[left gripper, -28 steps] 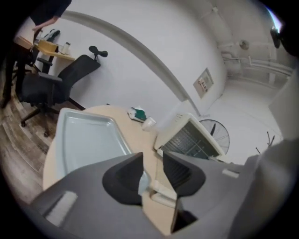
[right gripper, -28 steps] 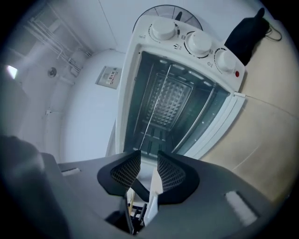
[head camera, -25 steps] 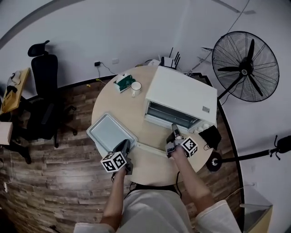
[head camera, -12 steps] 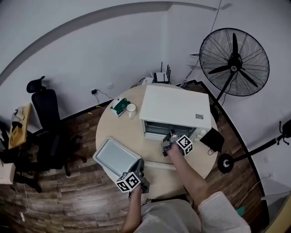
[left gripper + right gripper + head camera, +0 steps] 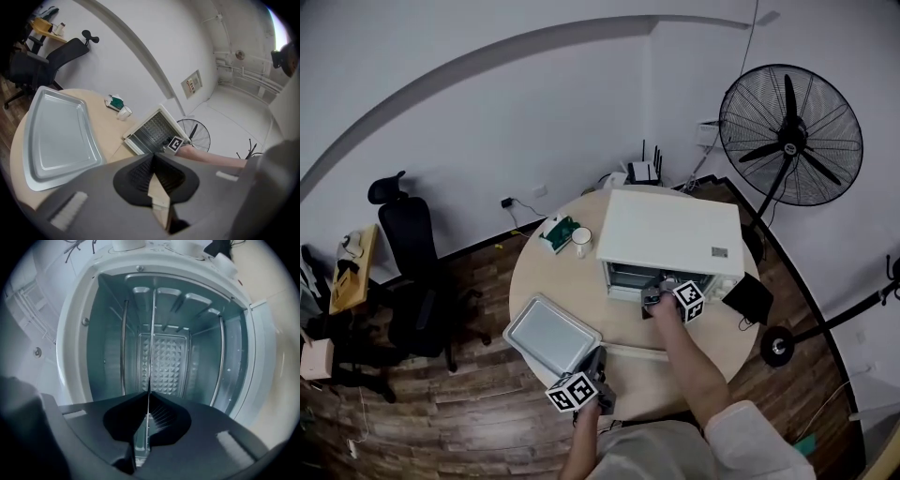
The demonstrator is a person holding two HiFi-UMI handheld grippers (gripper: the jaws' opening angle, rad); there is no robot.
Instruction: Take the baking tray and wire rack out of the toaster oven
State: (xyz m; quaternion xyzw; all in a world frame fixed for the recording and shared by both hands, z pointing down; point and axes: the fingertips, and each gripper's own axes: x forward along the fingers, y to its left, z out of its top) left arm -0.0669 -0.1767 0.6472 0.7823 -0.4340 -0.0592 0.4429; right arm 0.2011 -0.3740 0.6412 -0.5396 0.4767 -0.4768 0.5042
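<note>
The white toaster oven [image 5: 670,234] stands on the round table with its door [image 5: 634,352] folded down. My right gripper [image 5: 657,289] reaches level into its mouth. In the right gripper view the wire rack [image 5: 151,333] shows edge-on as a thin line running between the closing jaws [image 5: 148,392], whose pads meet on its front edge. The baking tray [image 5: 551,335] lies flat on the table left of the oven, large in the left gripper view [image 5: 56,136]. My left gripper [image 5: 595,353] hangs by the table's near edge, just off the tray's corner, shut and empty [image 5: 153,157].
A white mug [image 5: 581,241] and a green box [image 5: 555,232] sit behind the tray. A big floor fan [image 5: 789,136] stands at the right, an office chair [image 5: 417,272] at the left. A black pad [image 5: 747,298] lies right of the oven.
My right gripper has gone from the lowered door into the oven mouth, rolled, and closed onto the rack. My left gripper has pulled back from the tray toward the near edge and shut.
</note>
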